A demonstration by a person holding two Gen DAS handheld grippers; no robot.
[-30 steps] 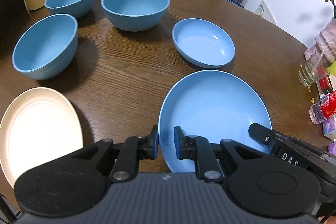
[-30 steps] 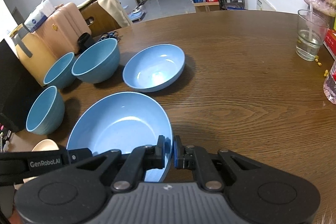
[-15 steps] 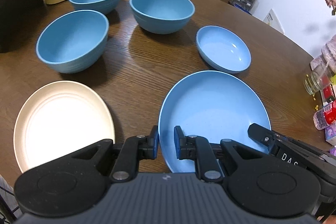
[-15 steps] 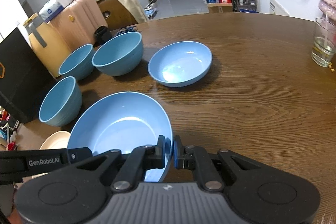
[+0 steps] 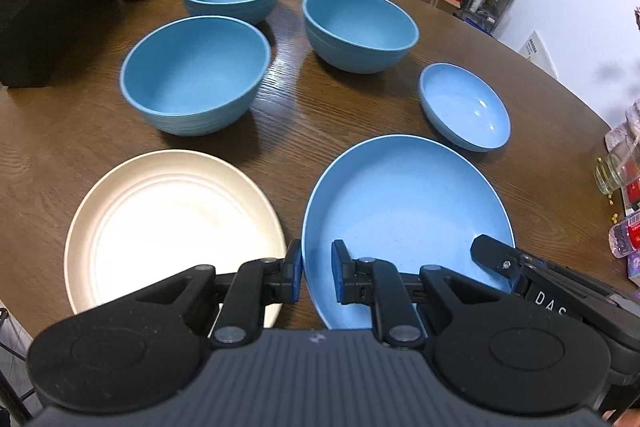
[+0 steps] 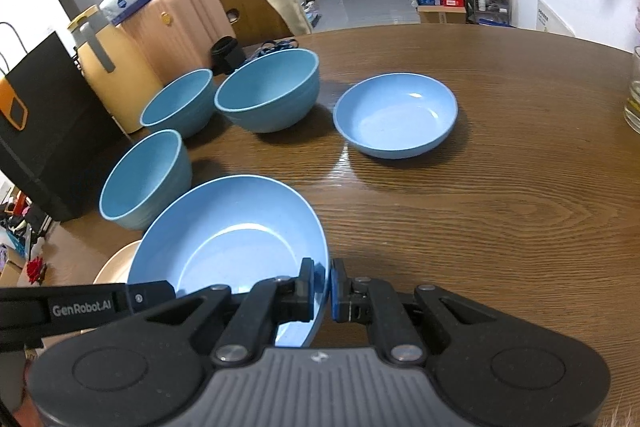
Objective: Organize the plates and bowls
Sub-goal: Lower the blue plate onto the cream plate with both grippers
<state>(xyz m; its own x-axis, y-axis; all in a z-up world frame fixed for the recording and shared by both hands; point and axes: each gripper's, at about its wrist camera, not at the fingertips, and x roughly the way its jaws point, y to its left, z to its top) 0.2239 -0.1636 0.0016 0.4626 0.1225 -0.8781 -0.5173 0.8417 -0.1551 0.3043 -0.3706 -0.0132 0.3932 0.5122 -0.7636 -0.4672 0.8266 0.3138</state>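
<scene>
A: What is held at this moment, and by which tongs?

B: The large blue plate (image 5: 404, 203) is clamped at its near rim by both tongs. The left gripper (image 5: 316, 277) is closed over the left part of the rim, one finger outside and one inside. The right gripper (image 6: 320, 285) is closed on the right part of the same rim, and in its view the plate is seen tilted, its far edge above the table (image 6: 480, 227).

A: Where is it to be put?

B: That cannot be known for sure. The cream plate (image 5: 168, 223) lies just beside it on the left, so a stack of plates there is judged likely. The small blue dish (image 5: 464, 107) and the three bowls (image 5: 196, 71) stand farther back, apart from each other.

A: How is this step done well?

B: The two grips should be kept equally tight and the hands moved together, so that the plate is not twisted between them. It should be kept clear of the cream plate's edge until it is centred above it, then lowered flat. The fingers should be opened only when the plate is supported from below.
</scene>
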